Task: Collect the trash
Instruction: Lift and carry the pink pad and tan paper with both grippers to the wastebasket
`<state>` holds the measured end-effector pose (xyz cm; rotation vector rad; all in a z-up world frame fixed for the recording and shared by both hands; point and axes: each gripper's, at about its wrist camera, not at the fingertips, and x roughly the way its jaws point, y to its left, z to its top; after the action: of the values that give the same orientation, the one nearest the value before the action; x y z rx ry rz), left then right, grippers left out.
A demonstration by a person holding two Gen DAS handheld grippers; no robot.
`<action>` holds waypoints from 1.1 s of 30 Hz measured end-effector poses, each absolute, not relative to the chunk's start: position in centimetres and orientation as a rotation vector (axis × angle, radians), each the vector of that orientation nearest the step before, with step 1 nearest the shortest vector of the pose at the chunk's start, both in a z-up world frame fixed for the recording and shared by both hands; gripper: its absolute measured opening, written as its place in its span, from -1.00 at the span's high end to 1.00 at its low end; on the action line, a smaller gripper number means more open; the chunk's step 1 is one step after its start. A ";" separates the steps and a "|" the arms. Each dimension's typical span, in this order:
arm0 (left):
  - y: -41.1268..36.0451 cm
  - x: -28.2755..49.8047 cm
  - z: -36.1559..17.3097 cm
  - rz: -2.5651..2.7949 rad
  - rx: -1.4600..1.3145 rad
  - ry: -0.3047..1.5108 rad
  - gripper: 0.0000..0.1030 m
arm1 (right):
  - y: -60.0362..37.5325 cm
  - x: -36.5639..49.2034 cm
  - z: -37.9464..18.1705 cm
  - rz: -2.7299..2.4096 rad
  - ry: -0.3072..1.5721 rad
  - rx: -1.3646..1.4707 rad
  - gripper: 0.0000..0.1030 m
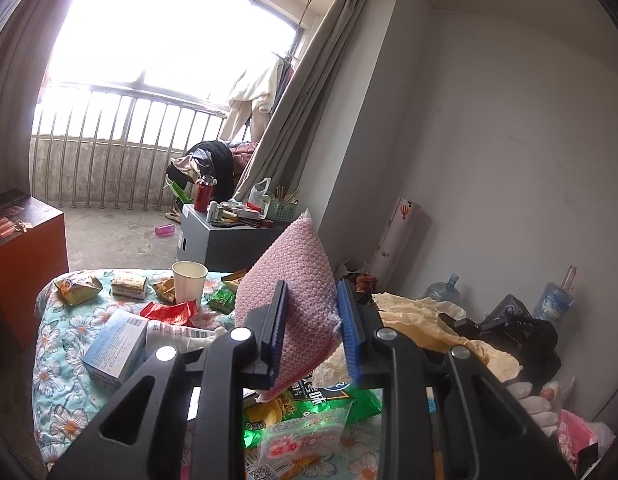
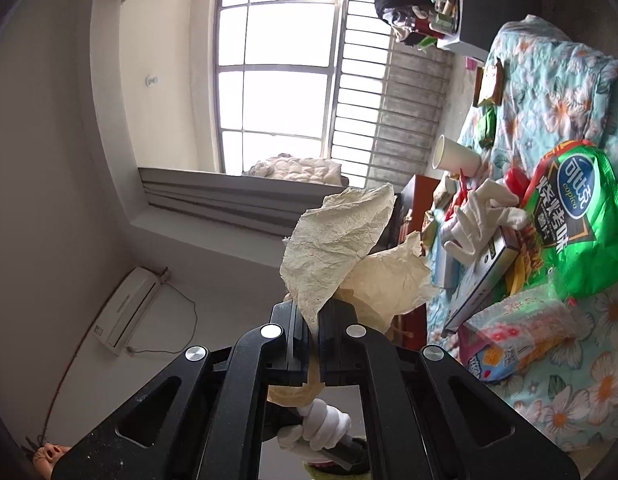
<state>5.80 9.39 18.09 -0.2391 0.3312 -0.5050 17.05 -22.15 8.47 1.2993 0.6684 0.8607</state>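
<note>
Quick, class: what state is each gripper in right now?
Left gripper: shut on the pink bubble-wrap pouch.
Right gripper: shut on the crumpled yellowish paper.

Left gripper [image 1: 313,328] and right gripper [image 2: 314,334], jaws clamped.

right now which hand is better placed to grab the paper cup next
Neither is free: the left tongs grip the pink bubble wrap, the right tongs the crumpled paper. Once emptied, probably left, since it faces the paper cup.
</note>
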 end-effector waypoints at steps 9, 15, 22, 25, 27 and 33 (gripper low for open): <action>4.5 6.1 19.1 -0.582 -0.186 0.327 0.53 | -25.0 15.0 8.6 0.764 0.586 1.261 0.95; 0.8 7.2 19.1 -0.638 -0.149 0.352 0.53 | -27.4 13.9 8.2 0.698 0.543 1.266 0.95; -6.3 8.2 19.9 -0.757 -0.117 0.377 0.53 | -32.8 10.1 8.3 0.547 0.440 1.254 0.95; -9.9 9.2 20.2 -0.834 -0.106 0.418 0.53 | -35.5 8.5 8.4 0.462 0.379 1.249 0.95; -12.5 9.8 20.4 -0.872 -0.082 0.432 0.53 | -37.1 7.7 8.4 0.413 0.350 1.252 0.95; -20.8 11.7 19.6 -1.013 -0.056 0.560 0.53 | -41.2 4.0 8.1 0.244 0.255 1.242 0.95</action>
<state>11.75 -20.81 19.56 -0.0561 0.5595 -1.0127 4.00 -41.19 8.08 1.2422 0.2545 0.2439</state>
